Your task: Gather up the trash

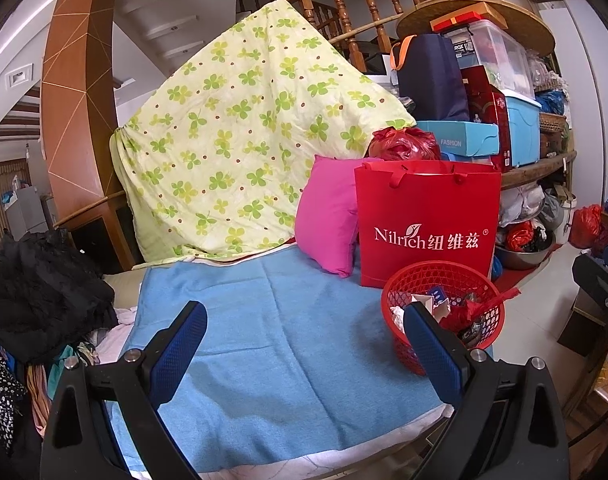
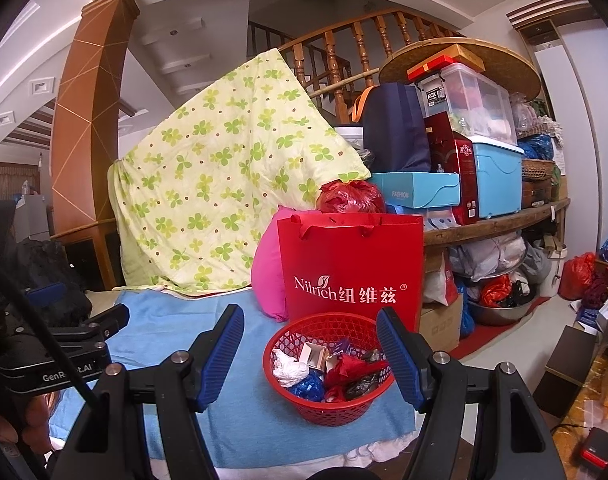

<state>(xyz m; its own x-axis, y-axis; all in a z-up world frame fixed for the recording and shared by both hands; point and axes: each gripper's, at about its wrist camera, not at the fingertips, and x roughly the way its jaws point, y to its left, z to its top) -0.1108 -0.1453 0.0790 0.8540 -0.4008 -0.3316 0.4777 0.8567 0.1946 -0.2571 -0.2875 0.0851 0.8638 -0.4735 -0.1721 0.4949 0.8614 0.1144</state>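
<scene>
A red plastic basket [image 2: 296,400] stands on the blue towel [image 2: 240,420] near its right edge. It holds several pieces of trash: white crumpled paper [image 2: 290,369], a blue wrapper [image 2: 305,387], red wrappers [image 2: 353,364] and a small carton [image 2: 313,353]. My right gripper [image 2: 309,344] is open and empty, just in front of and above the basket. My left gripper [image 1: 304,334] is open and empty over the towel [image 1: 284,340], with the basket [image 1: 487,332] behind its right finger.
A red Nilrich paper bag [image 2: 349,268] and a pink pillow [image 2: 268,276] stand right behind the basket. A green clover quilt [image 2: 224,168] hangs behind. Black clothes [image 1: 40,280] lie at left. Boxes crowd a shelf [image 2: 491,224] at right. The left gripper's body [image 2: 60,356] shows at left.
</scene>
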